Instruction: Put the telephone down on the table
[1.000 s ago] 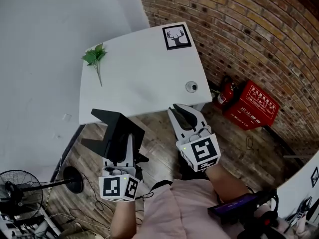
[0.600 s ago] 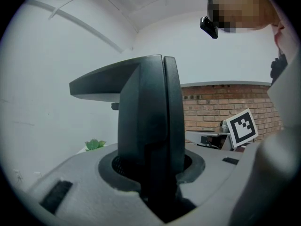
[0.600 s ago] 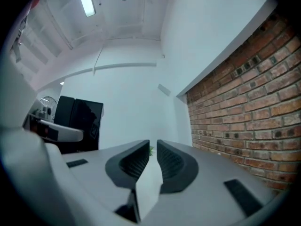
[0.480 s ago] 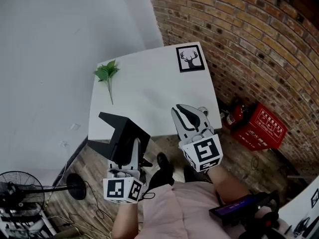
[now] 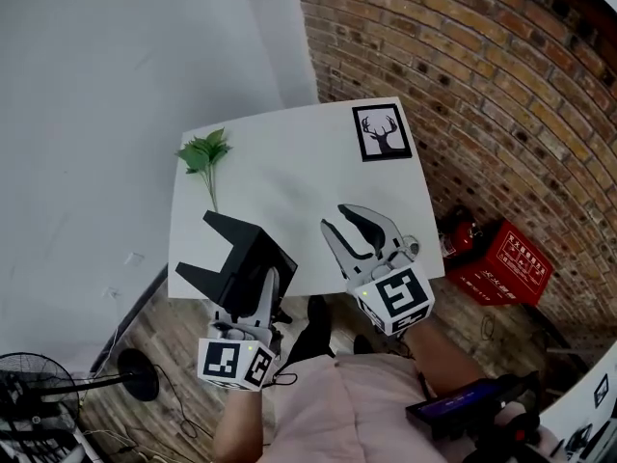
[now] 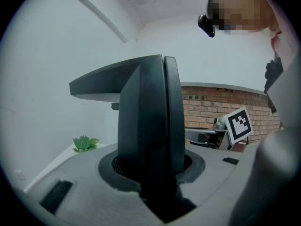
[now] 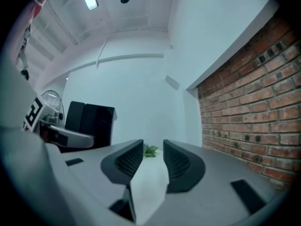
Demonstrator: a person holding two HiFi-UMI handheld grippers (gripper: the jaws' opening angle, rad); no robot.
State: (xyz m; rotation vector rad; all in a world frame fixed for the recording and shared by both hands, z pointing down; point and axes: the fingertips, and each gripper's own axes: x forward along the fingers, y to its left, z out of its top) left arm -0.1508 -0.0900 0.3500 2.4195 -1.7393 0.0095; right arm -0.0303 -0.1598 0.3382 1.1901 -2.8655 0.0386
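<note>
Telephone (image 5: 241, 257) — black and angular — stands clamped between the jaws of the left gripper (image 5: 258, 292), at the white table's (image 5: 289, 167) 7 o'clock edge in the head view. The right gripper (image 5: 335, 217), at 5 o'clock, has just been opening its jaws — nothing sits between them. A green sprig (image 5: 204, 152) lies at 10 o'clock.

The green leafy sprig (image 5: 205, 152) lies at the far left corner of the white rectangular table (image 5: 289, 181), and the framed deer picture (image 5: 382, 132) at its far right corner. The black angular telephone (image 5: 236, 249), between the left gripper (image 5: 258, 287) jaws, is over the near left edge. A red box (image 5: 501, 263) sits on the floor to the right of the table.
</note>
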